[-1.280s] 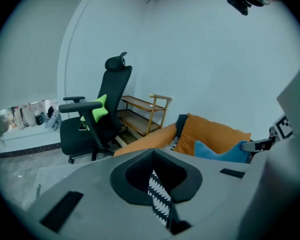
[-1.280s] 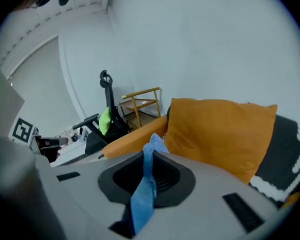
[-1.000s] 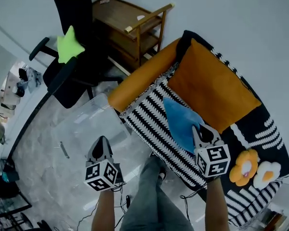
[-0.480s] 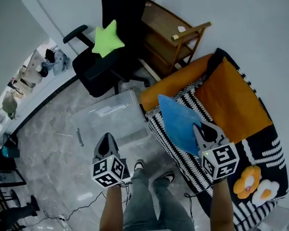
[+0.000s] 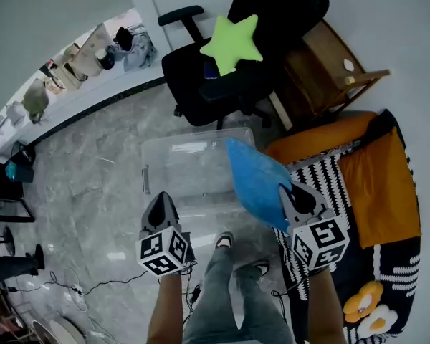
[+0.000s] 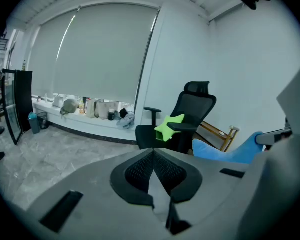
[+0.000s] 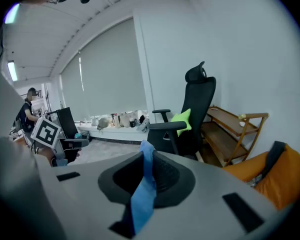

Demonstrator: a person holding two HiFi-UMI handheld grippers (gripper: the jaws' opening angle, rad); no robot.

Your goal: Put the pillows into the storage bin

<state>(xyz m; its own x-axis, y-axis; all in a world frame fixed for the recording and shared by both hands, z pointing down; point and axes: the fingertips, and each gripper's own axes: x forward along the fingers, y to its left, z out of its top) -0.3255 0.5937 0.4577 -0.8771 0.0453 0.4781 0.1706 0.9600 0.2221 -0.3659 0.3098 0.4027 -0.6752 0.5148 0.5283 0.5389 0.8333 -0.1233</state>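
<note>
My right gripper (image 5: 295, 201) is shut on a blue pillow (image 5: 254, 179), which hangs over the right edge of the clear storage bin (image 5: 179, 167). In the right gripper view the blue pillow (image 7: 144, 189) shows as a strip pinched between the jaws. My left gripper (image 5: 160, 210) is shut and holds nothing; it hovers at the bin's near edge. In the left gripper view the blue pillow (image 6: 230, 151) appears at the right. A green star pillow (image 5: 233, 43) lies on the black office chair (image 5: 222, 77). An orange pillow (image 5: 383, 188) and flower-shaped cushions (image 5: 369, 310) rest on the striped sofa.
A wooden rack (image 5: 330, 70) stands behind the sofa (image 5: 330, 185). Cables (image 5: 72, 289) trail on the marble floor at the left. A low ledge with bags (image 5: 72, 56) runs along the far wall. The person's legs (image 5: 229, 299) are below the grippers.
The view has swung left from the sofa toward the bin. My right gripper has carried the blue pillow off the sofa and over the bin's right side. The left gripper stays shut.
</note>
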